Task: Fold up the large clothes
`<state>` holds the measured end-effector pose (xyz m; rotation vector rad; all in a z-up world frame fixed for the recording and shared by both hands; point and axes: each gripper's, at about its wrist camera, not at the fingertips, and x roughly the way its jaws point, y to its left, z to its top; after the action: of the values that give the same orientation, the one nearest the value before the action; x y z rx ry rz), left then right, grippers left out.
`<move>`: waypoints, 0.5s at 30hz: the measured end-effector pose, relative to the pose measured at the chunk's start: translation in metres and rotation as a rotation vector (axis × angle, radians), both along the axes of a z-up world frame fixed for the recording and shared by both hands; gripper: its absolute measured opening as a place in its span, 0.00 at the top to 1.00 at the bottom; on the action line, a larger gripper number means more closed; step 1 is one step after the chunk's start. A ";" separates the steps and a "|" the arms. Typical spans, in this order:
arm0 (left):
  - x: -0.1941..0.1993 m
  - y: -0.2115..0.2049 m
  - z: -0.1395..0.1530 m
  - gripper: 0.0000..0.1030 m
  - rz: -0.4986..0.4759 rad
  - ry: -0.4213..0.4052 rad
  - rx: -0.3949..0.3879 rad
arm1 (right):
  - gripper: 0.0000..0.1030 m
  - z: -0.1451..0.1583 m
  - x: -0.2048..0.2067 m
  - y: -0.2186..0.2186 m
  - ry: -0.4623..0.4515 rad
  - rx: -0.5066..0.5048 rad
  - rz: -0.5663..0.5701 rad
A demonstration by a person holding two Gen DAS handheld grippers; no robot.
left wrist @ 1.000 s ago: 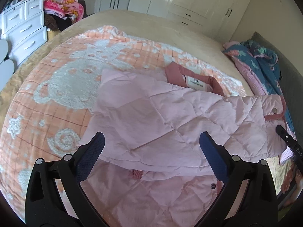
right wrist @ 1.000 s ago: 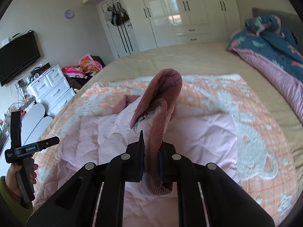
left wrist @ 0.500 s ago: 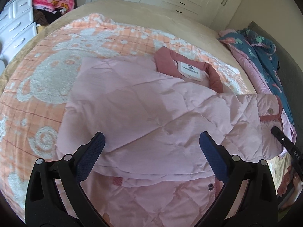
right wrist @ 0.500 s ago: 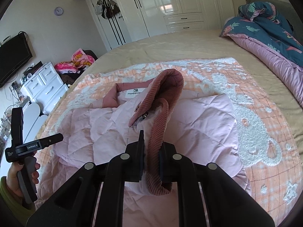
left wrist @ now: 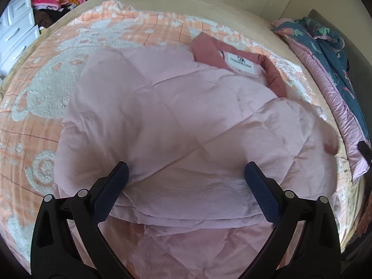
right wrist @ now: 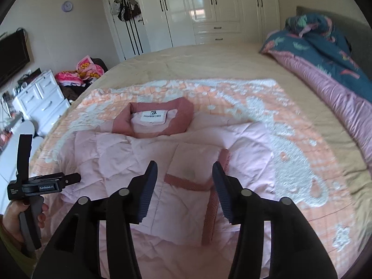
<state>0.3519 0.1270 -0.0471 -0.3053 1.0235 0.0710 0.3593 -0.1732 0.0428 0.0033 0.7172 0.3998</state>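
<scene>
Both tools gape over pink jacket [right wrist: 162, 153]; duvet [right wrist: 325, 65] beside.

An orange-and-white fleece blanket with a bear pattern [right wrist: 288, 139] spreads over the beige bedspread [right wrist: 209, 62] ahead of the tongs. Far beyond stand glossy white wardrobes [right wrist: 209, 11]. To the right lies a bunched navy floral duvet with pink lining [right wrist: 325, 53]. To the left, a white chest of drawers [right wrist: 41, 102], bright pink clothes heaped beside it [right wrist: 81, 72], a black television [right wrist: 11, 53] and a round lilac wall clock [right wrist: 67, 6].
</scene>
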 end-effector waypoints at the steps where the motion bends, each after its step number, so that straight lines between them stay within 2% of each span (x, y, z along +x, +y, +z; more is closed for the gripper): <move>1: 0.001 0.001 -0.002 0.09 0.001 0.002 -0.002 | 0.49 0.001 0.000 0.004 -0.004 -0.008 0.008; 8: 0.003 0.002 -0.016 0.08 -0.004 0.016 -0.001 | 0.43 -0.005 0.003 0.042 0.002 -0.068 0.086; 15: 0.003 0.003 -0.019 0.08 -0.003 0.010 -0.006 | 0.29 -0.017 0.014 0.079 0.039 -0.107 0.108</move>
<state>0.3554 0.1299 -0.0661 -0.3090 1.0344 0.0673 0.3732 -0.0940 0.0261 -0.1287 0.7790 0.4652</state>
